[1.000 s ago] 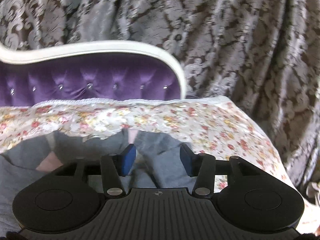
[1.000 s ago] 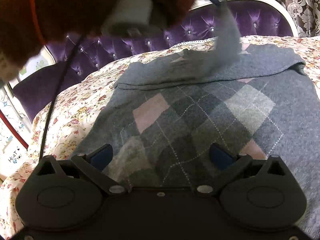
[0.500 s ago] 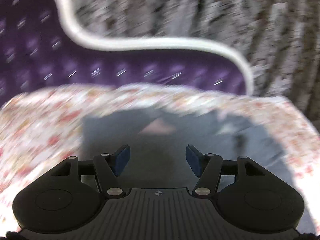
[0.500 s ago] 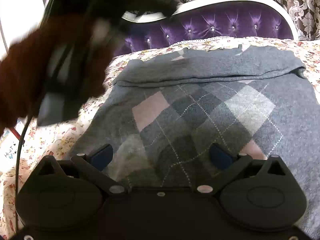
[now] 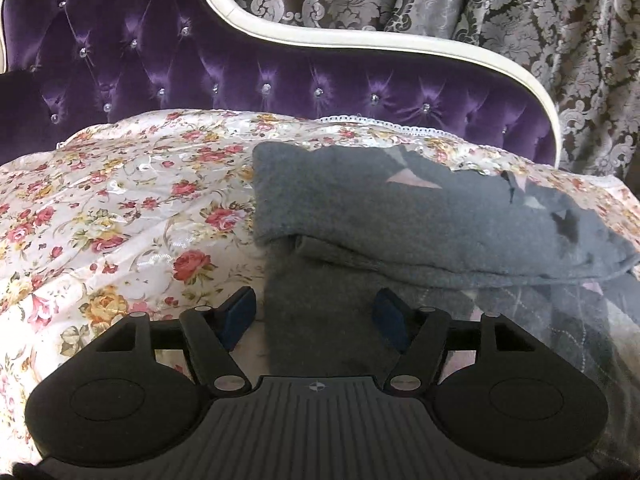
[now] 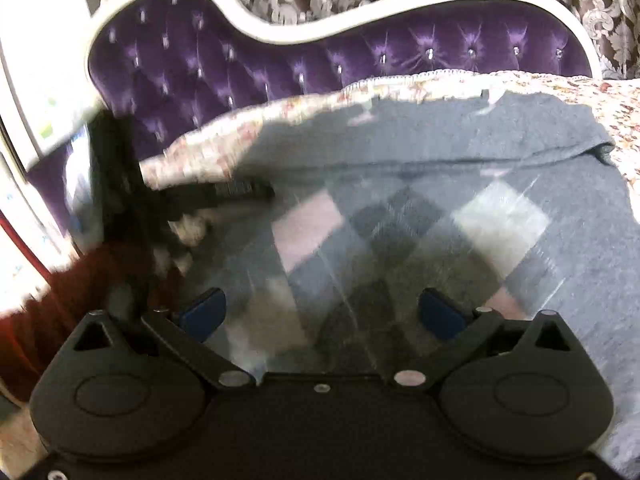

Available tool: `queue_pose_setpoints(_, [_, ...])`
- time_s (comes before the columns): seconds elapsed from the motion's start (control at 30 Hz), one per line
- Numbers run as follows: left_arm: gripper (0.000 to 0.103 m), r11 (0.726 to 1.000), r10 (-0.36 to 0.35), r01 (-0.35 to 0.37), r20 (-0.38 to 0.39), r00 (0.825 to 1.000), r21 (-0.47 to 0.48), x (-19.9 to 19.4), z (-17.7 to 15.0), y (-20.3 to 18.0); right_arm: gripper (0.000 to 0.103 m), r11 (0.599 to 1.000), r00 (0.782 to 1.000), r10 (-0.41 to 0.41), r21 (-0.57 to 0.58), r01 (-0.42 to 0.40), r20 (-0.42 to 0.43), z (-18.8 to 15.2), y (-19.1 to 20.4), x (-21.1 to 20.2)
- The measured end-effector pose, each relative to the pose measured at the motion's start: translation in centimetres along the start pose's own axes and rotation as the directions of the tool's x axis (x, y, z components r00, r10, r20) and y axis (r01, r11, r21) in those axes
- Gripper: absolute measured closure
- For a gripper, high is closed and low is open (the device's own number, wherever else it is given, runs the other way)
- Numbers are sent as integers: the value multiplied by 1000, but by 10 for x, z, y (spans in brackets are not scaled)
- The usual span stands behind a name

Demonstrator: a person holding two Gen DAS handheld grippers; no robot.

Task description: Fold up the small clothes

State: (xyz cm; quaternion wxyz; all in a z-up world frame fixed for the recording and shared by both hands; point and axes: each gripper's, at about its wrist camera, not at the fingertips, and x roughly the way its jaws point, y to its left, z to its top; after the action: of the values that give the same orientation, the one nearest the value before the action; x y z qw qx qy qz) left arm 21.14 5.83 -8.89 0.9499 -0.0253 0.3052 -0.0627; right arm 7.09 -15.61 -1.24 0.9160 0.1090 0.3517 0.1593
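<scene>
A grey argyle sweater [image 6: 500,216] lies flat on the floral bedspread [image 5: 120,200], its far part folded over toward me as a plain grey band [image 5: 400,216]. My left gripper [image 5: 316,316] hovers low at the sweater's left edge, jaws opening. The left pad is over the bedspread and the right pad over the knit; neither presses on the cloth. My right gripper [image 6: 322,314] stands open over the near argyle panel with nothing gripped. In the blurred right wrist view the left gripper [image 6: 236,192] and a dark red sleeve [image 6: 60,300] show at the left.
A purple tufted headboard [image 5: 200,72] with a white curved frame rises just behind the bed. Patterned brown curtains [image 5: 520,20] hang behind it. Floral bedspread extends to the left of the sweater.
The left gripper swung from the sweater's far part leftward and down to its left edge, and its jaws stand wider. The right gripper has stayed over the argyle panel.
</scene>
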Motion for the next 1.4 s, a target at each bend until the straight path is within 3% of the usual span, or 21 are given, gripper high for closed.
queue_pose_setpoints(0.13, [37,1000,-5,5,-1,1000,-4,2,-2,2,1,1000,995,-29,4,28,99,33,-21,-23])
queue_pose_setpoints(0.27, [37,1000,-15,15,3,1000,-16,1,-4,4,5,990,979,-140,21,139,151,67,-68,-18])
queue_pose_setpoints(0.33, [37,1000,-19,19,3,1000,-21,1,-4,5,39,979,968,-205,43,201,147,81,-95,-5])
queue_pose_setpoints(0.37, [37,1000,-19,19,4,1000,-22,1,-4,4,43,973,965,-229,56,223,130,87,-108,3])
queue_pose_setpoints(0.53, [37,999,-24,24,5,1000,-25,0,-4,5,44,945,939,-323,94,313,122,104,-151,35])
queue_pose_setpoints(0.8, [37,999,-28,28,8,1000,-27,0,-5,4,46,942,948,-313,141,304,52,105,-172,68])
queue_pose_setpoints(0.87, [37,999,-30,30,8,1000,-29,0,-5,4,76,948,953,-301,121,295,30,105,-169,73])
queue_pose_setpoints(0.9, [37,999,-30,31,8,1000,-30,0,-5,4,85,951,954,-298,103,293,31,105,-164,72])
queue_pose_setpoints(1.03, [36,999,-30,30,8,1000,-26,0,-4,4,86,941,934,-337,58,333,117,105,-145,44])
queue_pose_setpoints(1.13, [36,999,-29,29,7,1000,-23,0,-4,4,91,909,910,-407,138,394,84,98,-160,33])
queue_pose_setpoints(1.27, [36,1000,-27,27,3,1000,-16,1,-3,3,90,894,909,-416,190,406,16,83,-183,35])
queue_pose_setpoints(1.33, [36,1000,-25,25,-4,1000,-6,1,-1,2,82,889,903,-426,207,408,50,80,-180,25])
queue_pose_setpoints(1.4, [37,999,-33,33,-17,999,-10,-1,4,4,82,900,899,-425,161,406,109,83,-166,18])
